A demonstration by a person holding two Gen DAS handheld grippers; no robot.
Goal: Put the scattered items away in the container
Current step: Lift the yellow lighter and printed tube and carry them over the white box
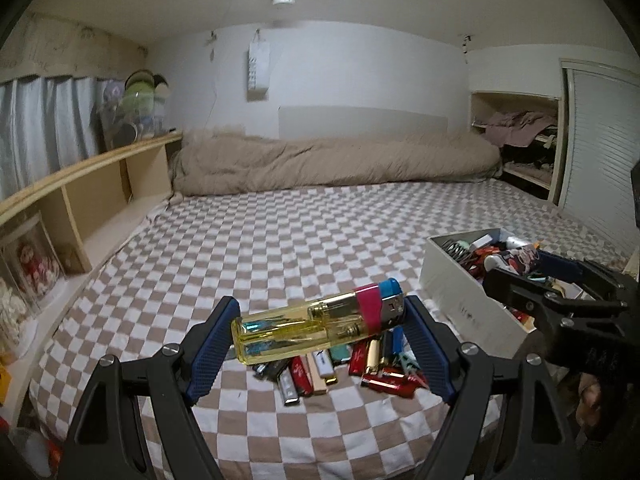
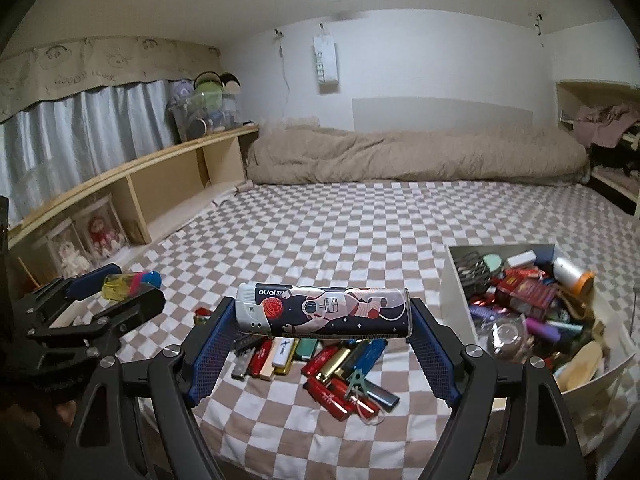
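My left gripper (image 1: pixel 320 320) is shut on a large clear yellow lighter (image 1: pixel 304 326) with a pink band and blue cap, held crosswise above the bed. It also shows at the left of the right wrist view (image 2: pixel 120 282). My right gripper (image 2: pixel 322 316) is shut on a large lighter with an astronaut print (image 2: pixel 324 312), also held crosswise. A pile of small lighters (image 2: pixel 320 364) lies on the checkered bedsheet below both grippers; it shows in the left wrist view too (image 1: pixel 340 364). The white container (image 2: pixel 452 280), full of items, stands to the right (image 1: pixel 448 280).
A rolled beige duvet (image 2: pixel 416 156) lies across the far end of the bed. A wooden shelf unit (image 2: pixel 160 184) with boxed dolls runs along the left. An open closet with clothes (image 1: pixel 520 140) is at the far right.
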